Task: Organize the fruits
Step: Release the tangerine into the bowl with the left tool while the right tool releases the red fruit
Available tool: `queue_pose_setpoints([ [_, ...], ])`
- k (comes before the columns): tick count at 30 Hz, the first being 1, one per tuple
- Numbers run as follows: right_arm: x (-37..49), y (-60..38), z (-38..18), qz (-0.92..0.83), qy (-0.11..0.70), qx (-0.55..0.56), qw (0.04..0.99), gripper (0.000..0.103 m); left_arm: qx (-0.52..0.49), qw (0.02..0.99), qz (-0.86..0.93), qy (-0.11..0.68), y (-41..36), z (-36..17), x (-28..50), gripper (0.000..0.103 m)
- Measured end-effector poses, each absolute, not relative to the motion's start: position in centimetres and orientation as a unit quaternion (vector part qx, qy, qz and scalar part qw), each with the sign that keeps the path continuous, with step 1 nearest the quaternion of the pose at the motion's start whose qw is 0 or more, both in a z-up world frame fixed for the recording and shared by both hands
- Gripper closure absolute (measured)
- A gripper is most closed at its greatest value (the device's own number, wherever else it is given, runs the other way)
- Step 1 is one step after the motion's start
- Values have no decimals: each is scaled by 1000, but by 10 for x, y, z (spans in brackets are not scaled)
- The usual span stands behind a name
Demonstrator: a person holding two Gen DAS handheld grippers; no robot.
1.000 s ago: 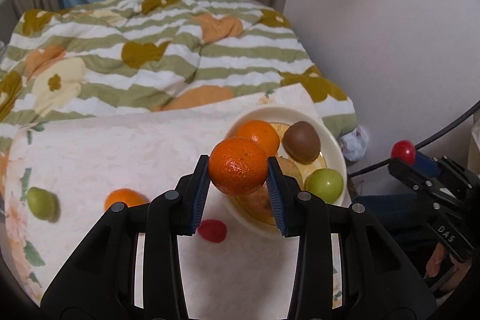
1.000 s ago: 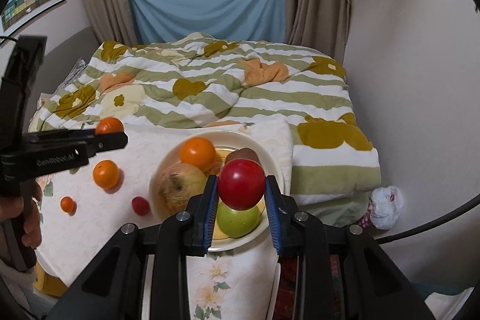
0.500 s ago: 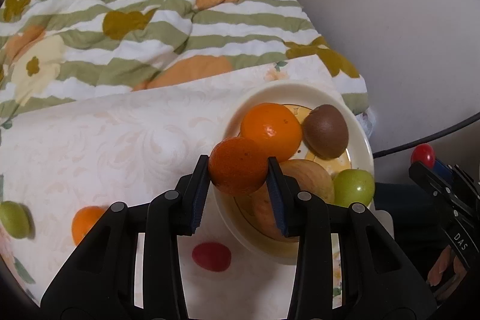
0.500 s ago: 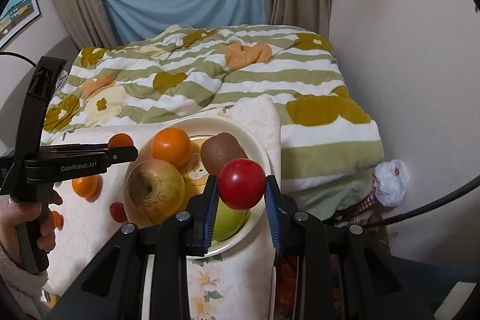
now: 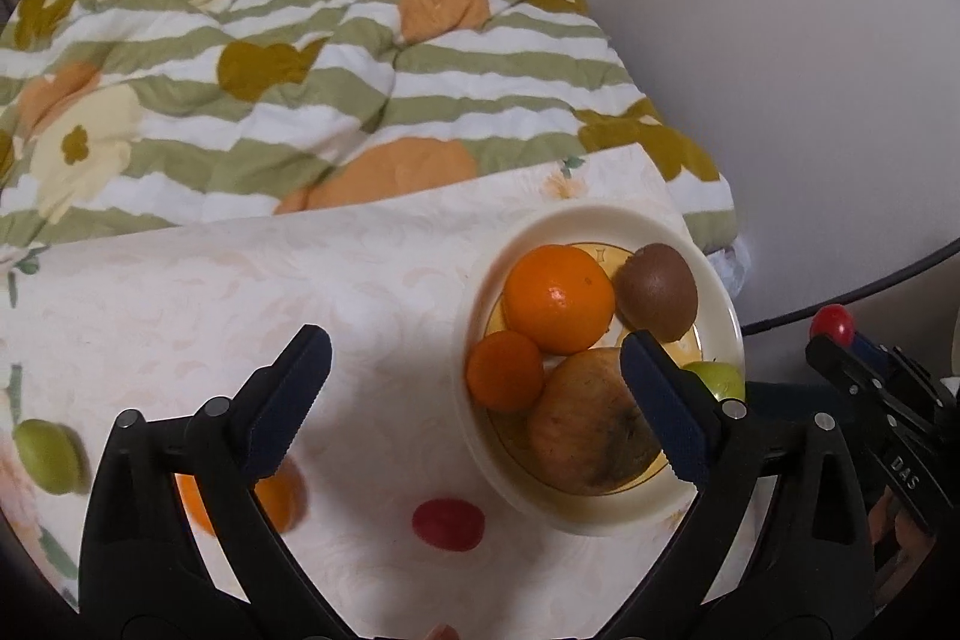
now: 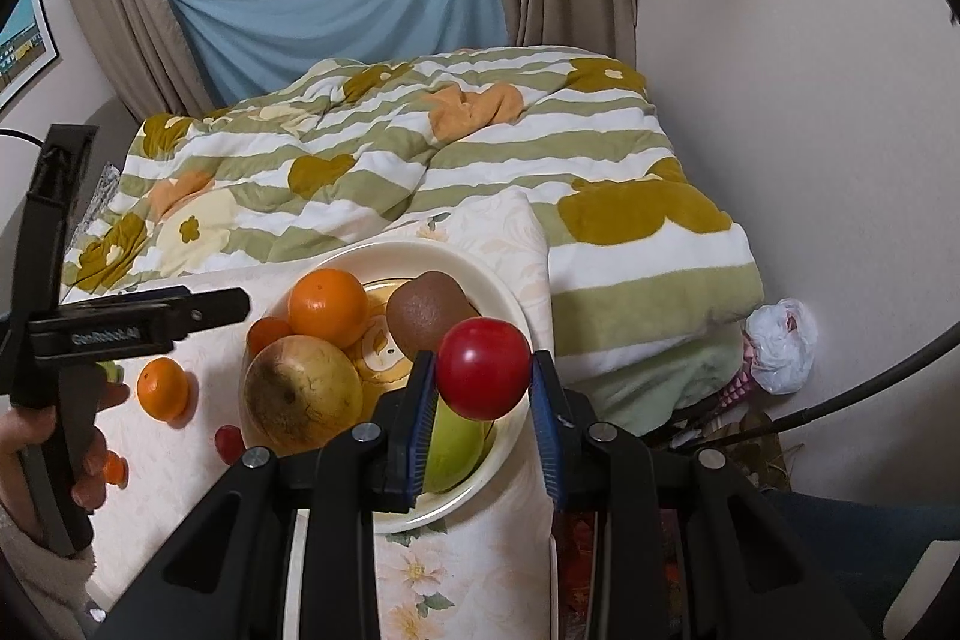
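- Jaws: my left gripper spread wide, empty, over the bowl's 9 o'clock rim; my right gripper clamped on the red apple, above the bowl's 5 o'clock edge.
- Apple looks firm, smooth, slippery; squeeze across its widest middle.
- Loose mandarin on the surface at the bowl's 9 o'clock: soft peel, light pinch.

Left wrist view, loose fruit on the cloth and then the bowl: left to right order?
Green fruit → loose orange → red fruit → small orange at the bowl's left edge → big orange → kiwi.
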State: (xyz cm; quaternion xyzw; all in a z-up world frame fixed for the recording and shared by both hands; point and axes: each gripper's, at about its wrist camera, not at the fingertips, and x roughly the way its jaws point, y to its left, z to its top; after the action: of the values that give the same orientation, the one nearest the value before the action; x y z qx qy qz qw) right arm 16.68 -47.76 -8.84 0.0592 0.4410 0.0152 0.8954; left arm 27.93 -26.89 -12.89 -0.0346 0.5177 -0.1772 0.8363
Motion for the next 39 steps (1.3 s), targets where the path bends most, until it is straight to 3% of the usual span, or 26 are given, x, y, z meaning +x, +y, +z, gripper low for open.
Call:
queue_pose_setpoints([
  [15, 194, -480, -100, 72, 449, 44, 890, 75, -25, 859, -112, 499, -223, -104, 236, 0],
  [32, 208, -483, -140, 102, 470, 33, 876, 74, -49, 852, -40, 520, -195, -134, 193, 0],
  [34, 208, -484, -140, 103, 469, 33, 877, 68, -49, 853, -37, 517, -197, -133, 188, 0],
  [36, 207, -485, -140, 107, 466, 38, 877, 35, -50, 854, -35, 516, -198, -132, 185, 0],
  [38, 206, -486, -138, 110, 460, 45, 880, 10, -51, 854, -32, 516, -199, -132, 182, 0],
  [39, 206, -486, -137, 111, 457, 45, 881, 4, -51, 854, -31, 517, -199, -131, 181, 0],
])
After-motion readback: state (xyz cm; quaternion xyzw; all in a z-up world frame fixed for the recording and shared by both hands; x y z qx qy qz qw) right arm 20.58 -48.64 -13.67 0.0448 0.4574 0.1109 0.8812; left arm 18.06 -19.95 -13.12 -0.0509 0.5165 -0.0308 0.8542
